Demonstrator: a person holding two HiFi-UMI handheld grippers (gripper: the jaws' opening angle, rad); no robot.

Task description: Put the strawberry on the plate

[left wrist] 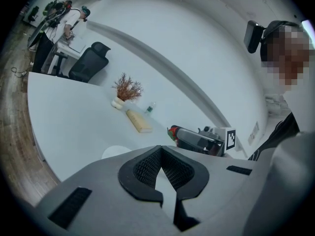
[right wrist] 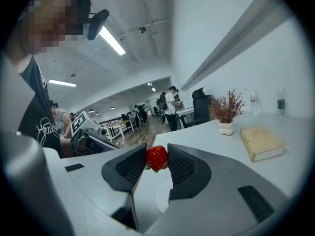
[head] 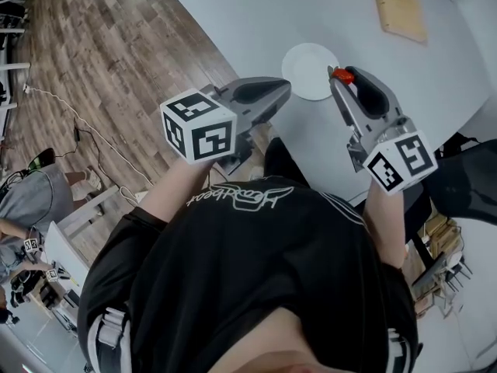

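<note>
A red strawberry [head: 344,75] with green leaves is pinched between the tips of my right gripper [head: 336,73], which is shut on it. It hangs just off the right rim of the round white plate [head: 308,70] on the white table [head: 256,14]. In the right gripper view the strawberry [right wrist: 156,157] sits between the black pads and the plate [right wrist: 164,199] shows low between the jaws. My left gripper [head: 286,90] hovers left of the plate by the table's near edge, its tips together with nothing in them. In the left gripper view the plate [left wrist: 115,152] peeks over the jaws.
A tan book [head: 397,6] lies at the far side of the table, with a potted dry plant [right wrist: 226,109] and a bottle [right wrist: 280,102] beyond it. Wooden floor [head: 101,53] lies to the left. A black office chair [left wrist: 88,63] and people stand in the background.
</note>
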